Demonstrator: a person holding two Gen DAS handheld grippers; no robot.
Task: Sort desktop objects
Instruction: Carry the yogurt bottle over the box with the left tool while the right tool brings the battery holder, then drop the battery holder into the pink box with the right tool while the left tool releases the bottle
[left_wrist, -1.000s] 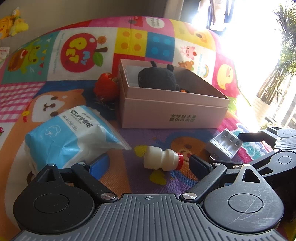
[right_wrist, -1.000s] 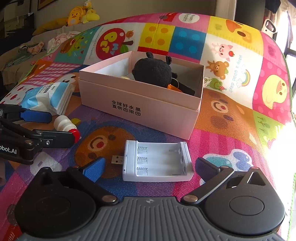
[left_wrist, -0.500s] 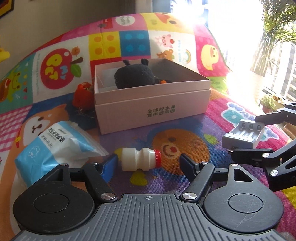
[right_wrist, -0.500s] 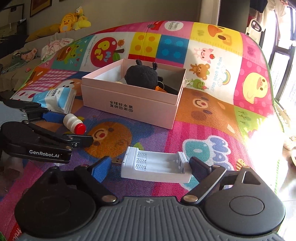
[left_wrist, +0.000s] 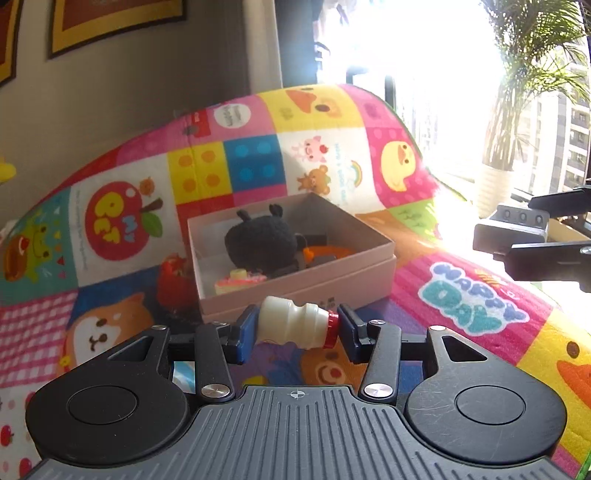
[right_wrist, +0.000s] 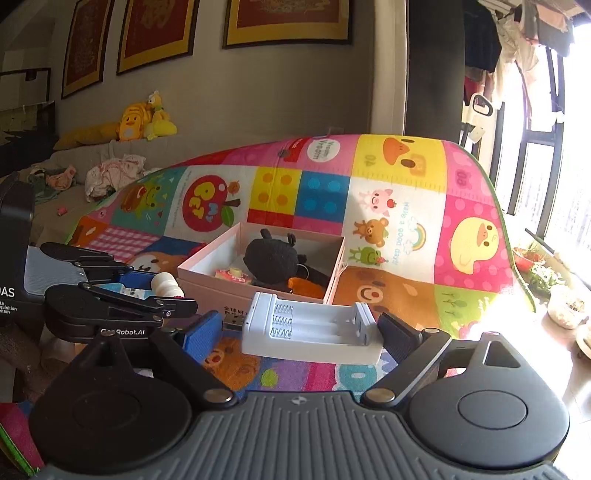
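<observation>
My left gripper (left_wrist: 297, 328) is clamped end to end on the small white drink bottle (left_wrist: 293, 322), one pad on its base, the other on its red cap; the bottle lies sideways between the pads, off the mat. My right gripper (right_wrist: 297, 330) stands wide, gripping the white battery charger (right_wrist: 310, 326) by its two short ends, USB plug pointing toward the blue pad; the charger hangs clear of the mat.

Left wrist view: just beyond the bottle sits the open pink box (left_wrist: 295, 284), holding a black plush toy (left_wrist: 262, 242), something orange beside it and a small pink-and-yellow cake-like toy (left_wrist: 240, 280) at the near wall. A red plush thing (left_wrist: 171, 280) lies just left of the box, outside it. The charger shows at far right only as a dark, backlit block. A potted palm (left_wrist: 517, 110) stands by the window.

Right wrist view: it gives what the left one lacks: the charger's three spring slots in plain light, the left gripper in profile, framed pictures (right_wrist: 288, 22) on the wall, yellow duck plushies (right_wrist: 144, 118) on a sofa. Everything rests on the patchwork cartoon play mat (right_wrist: 399, 206).
</observation>
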